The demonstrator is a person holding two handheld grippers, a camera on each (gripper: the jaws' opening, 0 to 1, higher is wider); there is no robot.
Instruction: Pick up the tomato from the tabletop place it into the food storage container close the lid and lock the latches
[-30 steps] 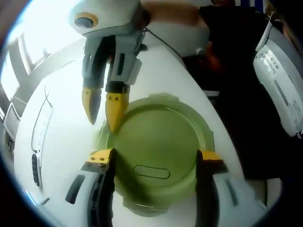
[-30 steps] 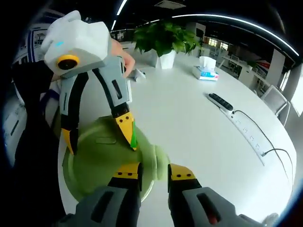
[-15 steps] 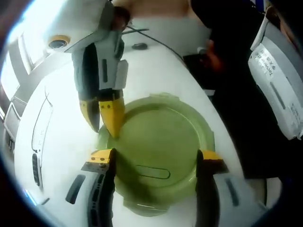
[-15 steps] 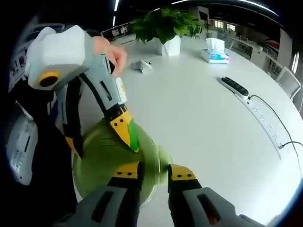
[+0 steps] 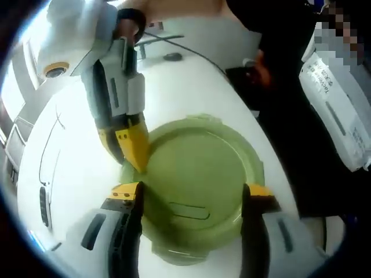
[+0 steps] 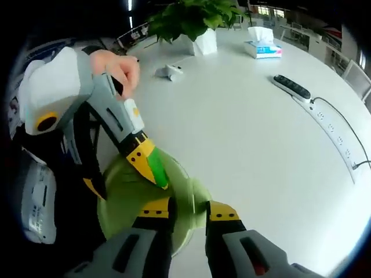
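Lid [image 5: 197, 168] is on the container [image 6: 139, 202]; tomato not visible, prob. inside. L gripper [image 5: 188, 194] jaws wide apart, straddling lid. R gripper [image 6: 188, 209] jaws nearly together on a latch [image 6: 198, 194] at lid's edge. Left: latches, judging by this.

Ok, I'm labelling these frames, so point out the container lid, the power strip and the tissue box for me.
container lid [image 5: 197, 168], left gripper view, the flat green centre of its top.
power strip [image 6: 294, 88], right gripper view, the dark body near its middle.
tissue box [image 6: 264, 48], right gripper view, the side face of the box.
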